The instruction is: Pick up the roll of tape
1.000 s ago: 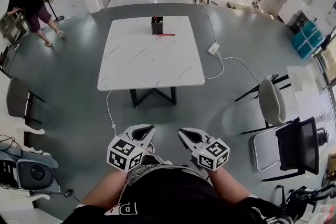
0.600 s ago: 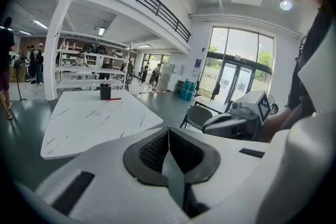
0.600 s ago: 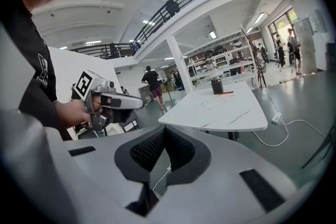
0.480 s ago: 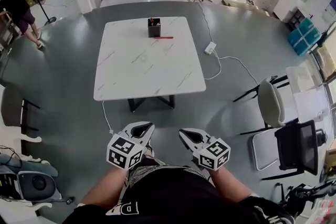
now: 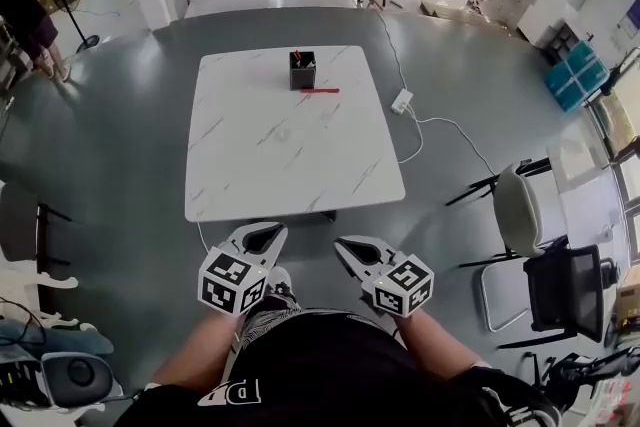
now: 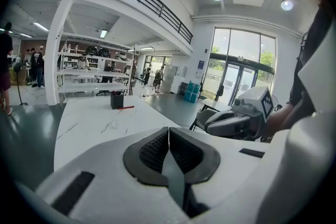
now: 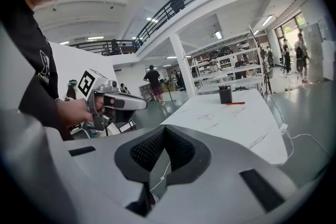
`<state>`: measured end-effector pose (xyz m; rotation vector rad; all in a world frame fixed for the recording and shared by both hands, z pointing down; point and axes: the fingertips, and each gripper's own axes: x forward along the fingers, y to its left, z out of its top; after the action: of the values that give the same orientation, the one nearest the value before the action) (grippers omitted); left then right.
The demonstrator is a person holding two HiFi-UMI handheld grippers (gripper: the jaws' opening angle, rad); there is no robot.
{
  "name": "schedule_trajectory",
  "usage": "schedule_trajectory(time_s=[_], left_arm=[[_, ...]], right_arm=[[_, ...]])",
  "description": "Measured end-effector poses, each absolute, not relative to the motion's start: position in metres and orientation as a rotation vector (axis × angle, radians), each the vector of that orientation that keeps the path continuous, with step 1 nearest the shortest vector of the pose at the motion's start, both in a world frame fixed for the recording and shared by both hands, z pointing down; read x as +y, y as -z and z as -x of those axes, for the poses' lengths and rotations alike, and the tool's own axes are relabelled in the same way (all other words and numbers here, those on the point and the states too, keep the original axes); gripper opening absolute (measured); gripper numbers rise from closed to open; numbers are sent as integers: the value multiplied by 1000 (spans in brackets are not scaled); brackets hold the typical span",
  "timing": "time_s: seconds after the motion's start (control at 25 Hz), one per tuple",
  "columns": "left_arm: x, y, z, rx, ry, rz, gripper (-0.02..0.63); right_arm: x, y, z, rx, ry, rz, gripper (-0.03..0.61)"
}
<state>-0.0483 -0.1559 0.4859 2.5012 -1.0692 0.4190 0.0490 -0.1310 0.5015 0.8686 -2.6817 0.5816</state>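
The left tool [image 5: 262, 235] is shown shut, its ribbed black pads pressed together with nothing between them. The right tool [image 5: 352, 245] is likewise closed and empty. Both are held side by side close in front of the person's body, tipped slightly downward and aimed at the desk [image 5: 250, 170] ahead. They are carried over the grey floor [image 5: 120, 175], with the desk's near edge lying just beyond their tips in the head view. They are judged to be kept closed because nothing is yet within reach.

The white, marble-patterned desk is mostly bare. The roll of tape [image 5: 283, 131] cannot be made out with certainty. A faint pale ring near the middle of the desk top is taken to be it, lying flat and well apart from both tools. At the far edge a black holder [image 5: 302, 70] with pens is stood upright, and a red pen [image 5: 320, 91] is laid just beside it. This leaves the middle of the desk open for a reach.

A white power strip [image 5: 404, 100] is seen on the floor to the right of the desk.

The task is judged to be at its approach. One tool would have to be opened before the roll could be taken.
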Motion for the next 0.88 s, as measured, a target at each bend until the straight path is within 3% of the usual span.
schedule_trajectory(time_s=[0.44,0.88], left_arm=[[-246,-493,112,-1046,-429,-2545,20],[-285,-515,123,-922,-427,-2564,20]], right_arm=[[-209,-506,2,-2637,-564,-954,5],[-243,-521,18,-2560,-621,-1055,5]])
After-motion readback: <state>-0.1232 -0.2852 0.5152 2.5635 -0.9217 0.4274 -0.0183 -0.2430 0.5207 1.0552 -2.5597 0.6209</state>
